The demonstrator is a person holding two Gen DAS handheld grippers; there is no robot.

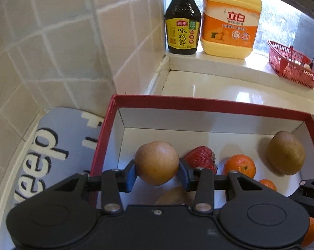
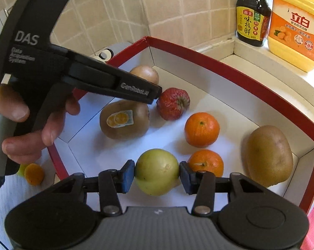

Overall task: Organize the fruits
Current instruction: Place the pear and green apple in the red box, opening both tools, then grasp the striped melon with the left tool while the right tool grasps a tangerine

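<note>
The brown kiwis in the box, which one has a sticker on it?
The kiwi lying under the left gripper, beside the strawberry. The other kiwi, at the right wall, looks bare.

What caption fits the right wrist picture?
Right gripper holds a green fruit above the red box of fruit.

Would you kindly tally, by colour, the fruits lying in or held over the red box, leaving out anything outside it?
brown fruit: 3
orange mandarins: 2
red strawberry: 1
green fruit: 1
Total: 7
</note>
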